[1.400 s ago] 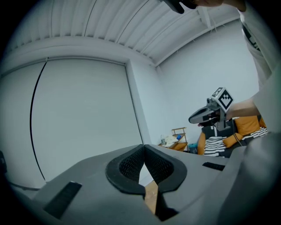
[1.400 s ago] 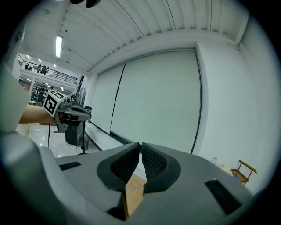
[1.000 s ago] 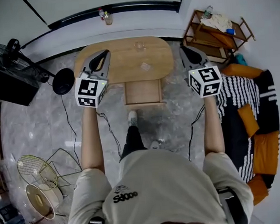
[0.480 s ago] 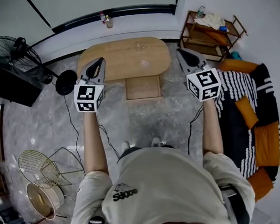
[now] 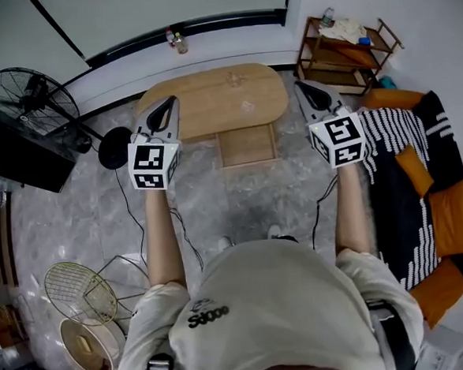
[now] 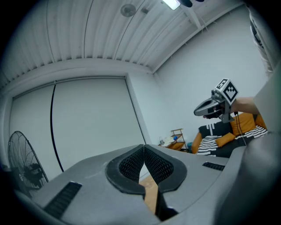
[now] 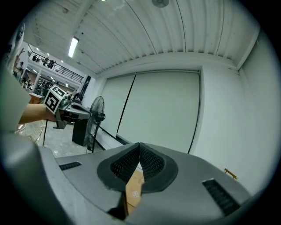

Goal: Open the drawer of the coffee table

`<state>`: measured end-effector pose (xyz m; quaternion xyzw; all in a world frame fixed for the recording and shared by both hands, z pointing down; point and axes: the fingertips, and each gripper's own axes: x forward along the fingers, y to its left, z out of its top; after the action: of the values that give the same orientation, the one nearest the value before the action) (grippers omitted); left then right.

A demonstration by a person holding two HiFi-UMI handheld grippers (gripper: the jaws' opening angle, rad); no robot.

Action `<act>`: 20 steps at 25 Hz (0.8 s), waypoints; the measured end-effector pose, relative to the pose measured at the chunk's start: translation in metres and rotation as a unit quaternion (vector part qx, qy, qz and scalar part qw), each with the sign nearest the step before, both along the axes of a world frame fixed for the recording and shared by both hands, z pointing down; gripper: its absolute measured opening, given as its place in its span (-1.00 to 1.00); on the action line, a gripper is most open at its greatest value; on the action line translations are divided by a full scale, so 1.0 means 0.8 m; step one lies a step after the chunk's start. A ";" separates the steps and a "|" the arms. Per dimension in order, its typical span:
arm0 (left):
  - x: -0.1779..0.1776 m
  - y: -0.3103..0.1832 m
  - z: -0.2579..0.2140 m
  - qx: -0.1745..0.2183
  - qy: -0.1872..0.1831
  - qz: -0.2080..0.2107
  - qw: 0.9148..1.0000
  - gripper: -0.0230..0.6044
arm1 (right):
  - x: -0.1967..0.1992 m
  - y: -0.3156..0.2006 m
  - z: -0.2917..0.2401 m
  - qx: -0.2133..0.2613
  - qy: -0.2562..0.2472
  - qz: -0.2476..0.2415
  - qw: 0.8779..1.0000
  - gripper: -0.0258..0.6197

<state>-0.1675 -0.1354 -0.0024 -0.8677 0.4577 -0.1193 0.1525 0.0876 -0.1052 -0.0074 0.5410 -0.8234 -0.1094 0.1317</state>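
The oval wooden coffee table point(image 5: 202, 99) stands ahead of me, and its drawer point(image 5: 248, 145) sticks out of the near side, pulled open. My left gripper point(image 5: 168, 103) is held level over the table's left end, shut and empty. My right gripper point(image 5: 300, 87) hovers beyond the table's right end, also shut with nothing in it. Neither touches the table or the drawer. In the left gripper view the left gripper point(image 6: 144, 147) shows its pads pressed together, with the right gripper point(image 6: 198, 112) across the room. In the right gripper view the right gripper point(image 7: 139, 145) is equally closed.
A glass point(image 5: 233, 78) and a small clear item point(image 5: 247, 105) sit on the tabletop. A standing fan point(image 5: 29, 95) and a black cabinet point(image 5: 20, 151) are at the left, a wooden shelf point(image 5: 348, 41) and an orange-and-striped sofa point(image 5: 416, 167) at the right. Cables cross the grey floor point(image 5: 240, 199).
The person has stepped back from the table, so table and open drawer lie farther off. Both grippers came back with the person, still shut and level.
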 end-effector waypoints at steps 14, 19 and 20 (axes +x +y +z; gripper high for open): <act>-0.036 0.027 -0.028 0.029 -0.006 0.032 0.999 -0.87 | -0.054 0.025 -0.032 0.032 0.018 0.007 0.999 -0.90; -0.036 0.032 -0.035 0.037 -0.013 0.038 0.999 -0.87 | -0.061 0.030 -0.037 0.036 0.030 0.011 0.999 -0.90; -0.036 0.033 -0.036 0.037 -0.013 0.040 0.998 -0.87 | -0.062 0.030 -0.035 0.035 0.031 0.012 0.999 -0.90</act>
<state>-0.1960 -0.1088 -0.0308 -0.8773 0.4250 -0.1071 0.1955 0.0377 -0.0810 -0.0357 0.5513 -0.8081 -0.1534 0.1399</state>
